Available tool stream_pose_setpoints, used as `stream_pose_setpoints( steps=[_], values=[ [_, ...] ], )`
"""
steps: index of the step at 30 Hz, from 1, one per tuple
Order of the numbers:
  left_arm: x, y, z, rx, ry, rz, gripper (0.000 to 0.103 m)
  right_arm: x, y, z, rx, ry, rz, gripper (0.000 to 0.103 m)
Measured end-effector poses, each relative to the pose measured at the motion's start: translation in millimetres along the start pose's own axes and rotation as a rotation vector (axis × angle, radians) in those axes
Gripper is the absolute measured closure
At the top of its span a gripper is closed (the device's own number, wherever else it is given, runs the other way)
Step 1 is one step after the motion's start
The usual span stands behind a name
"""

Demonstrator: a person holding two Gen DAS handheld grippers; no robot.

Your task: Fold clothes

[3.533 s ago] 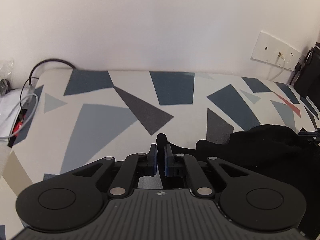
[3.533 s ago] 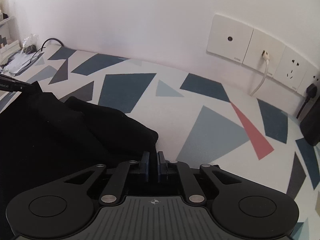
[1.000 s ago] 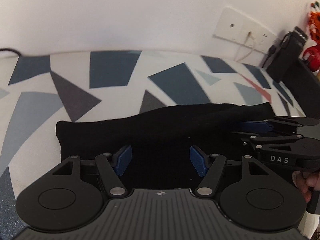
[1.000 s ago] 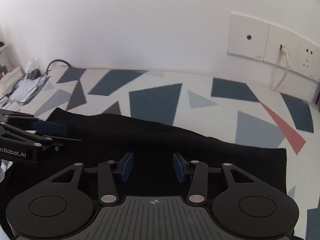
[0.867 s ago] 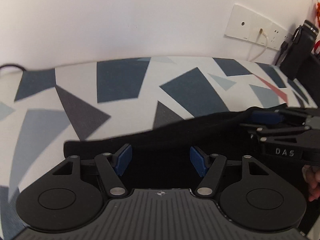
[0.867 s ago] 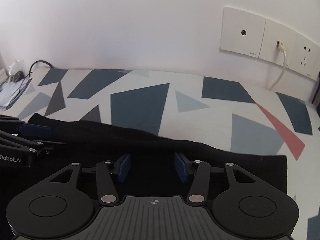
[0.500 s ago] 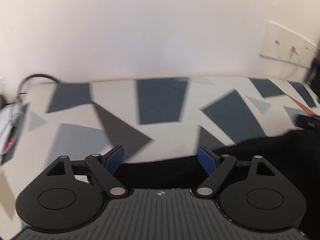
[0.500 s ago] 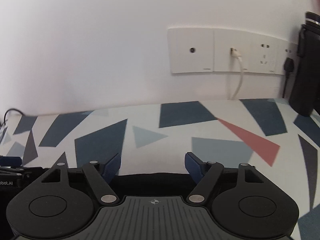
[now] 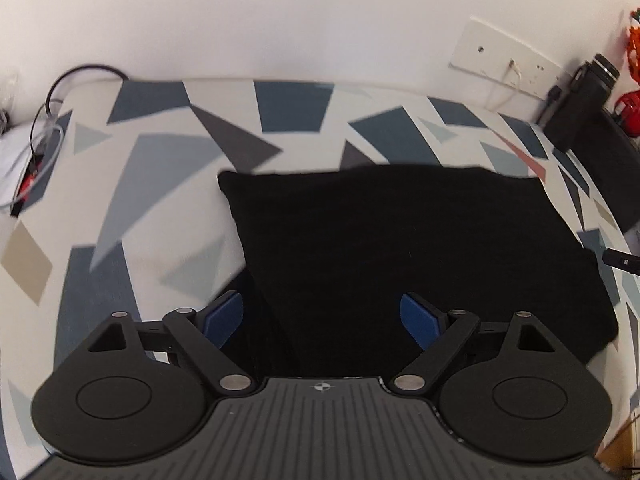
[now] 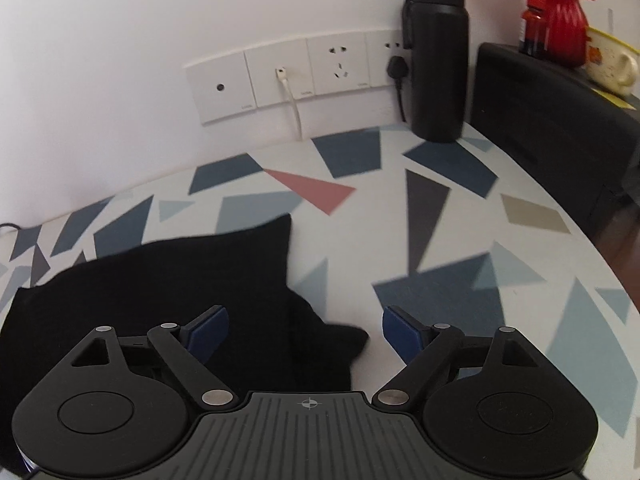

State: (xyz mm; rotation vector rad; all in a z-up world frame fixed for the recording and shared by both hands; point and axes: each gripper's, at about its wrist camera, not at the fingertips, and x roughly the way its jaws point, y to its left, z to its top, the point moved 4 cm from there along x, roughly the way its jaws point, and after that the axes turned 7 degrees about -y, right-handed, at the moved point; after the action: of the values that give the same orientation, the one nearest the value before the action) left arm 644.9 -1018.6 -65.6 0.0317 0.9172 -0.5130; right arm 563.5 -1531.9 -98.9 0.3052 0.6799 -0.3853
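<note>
The black garment (image 9: 408, 240) is lying folded flat on the patterned counter (image 9: 152, 184), a neat dark rectangle with square far corners. The left tool (image 9: 322, 318) hangs over its near left edge, jaws wide and opening, blue pads (image 9: 224, 316) not pressing on anything; cloth only lies below the gap. The right tool (image 10: 304, 330) is above the garment's (image 10: 168, 280) near right corner, jaws also spreading wide, nothing held. A black bottle (image 10: 438, 56) stands at the wall by the sockets (image 10: 296, 74).
</note>
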Motion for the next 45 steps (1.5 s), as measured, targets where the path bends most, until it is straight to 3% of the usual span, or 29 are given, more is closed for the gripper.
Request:
stream_pose_setpoints(
  steps=[4,7,9,10,11,12,13,15,20,22,23,24,25,26,27,29,32,36,38,42,45],
  values=[
    [-9,-5,-35,0.020,0.050,0.052,0.015,-13,1,-36,-0.026,0.083,0.013,0.020],
    [-9,1,-48,-0.044,0.078,0.042,0.016,-14,10,-54,-0.044,0.124,0.034,0.025],
    [-11,4,-54,-0.059,0.087,0.043,0.038,-14,17,-60,-0.078,0.138,0.043,0.048],
    [-12,3,-54,-0.042,0.081,0.057,0.044,-15,17,-60,-0.089,0.139,0.046,0.050],
    [-14,3,-55,-0.028,0.077,0.068,0.055,-16,17,-60,-0.099,0.139,0.050,0.060],
    [-16,4,-56,-0.026,0.075,0.066,0.069,-18,17,-60,-0.108,0.139,0.053,0.074],
    [-17,7,-58,-0.038,0.074,0.062,0.074,-19,17,-59,-0.117,0.138,0.056,0.076],
    [-20,11,-60,-0.062,0.071,0.053,0.079,-22,16,-59,-0.136,0.138,0.062,0.081],
    [-27,18,-66,-0.071,0.084,0.059,0.079,-30,12,-63,-0.131,0.206,0.121,0.080],
    [-31,22,-68,-0.110,0.089,0.056,0.074,-34,11,-64,-0.137,0.222,0.135,0.076],
    [-32,24,-68,-0.125,0.079,0.065,0.061,-35,9,-62,-0.128,0.207,0.130,0.070],
    [-33,26,-67,-0.133,0.068,0.076,0.042,-35,6,-59,-0.107,0.183,0.116,0.063],
    [-33,26,-64,-0.115,0.049,0.094,0.034,-35,4,-56,-0.083,0.156,0.100,0.056],
    [-33,26,-62,-0.097,0.030,0.113,0.025,-34,1,-52,-0.059,0.129,0.084,0.039],
    [-33,27,-59,-0.079,0.014,0.130,0.022,-32,0,-49,-0.052,0.103,0.065,0.027],
    [-24,26,-53,-0.055,0.015,0.140,0.019,-24,0,-42,-0.068,0.061,0.028,0.023],
    [-8,23,-45,-0.032,0.029,0.135,0.019,-5,9,-37,-0.096,0.093,0.042,0.018],
    [9,19,-38,-0.025,0.046,0.132,0.001,8,25,-38,-0.093,0.133,0.059,0.003],
    [14,17,-37,-0.027,0.045,0.150,0.000,12,32,-44,-0.116,0.152,0.050,0.001],
    [20,13,-36,-0.015,0.054,0.172,0.000,15,45,-57,-0.189,0.097,0.016,0.001],
    [21,13,-36,-0.016,0.056,0.178,0.000,19,41,-59,-0.138,0.079,0.016,0.001]
  ],
)
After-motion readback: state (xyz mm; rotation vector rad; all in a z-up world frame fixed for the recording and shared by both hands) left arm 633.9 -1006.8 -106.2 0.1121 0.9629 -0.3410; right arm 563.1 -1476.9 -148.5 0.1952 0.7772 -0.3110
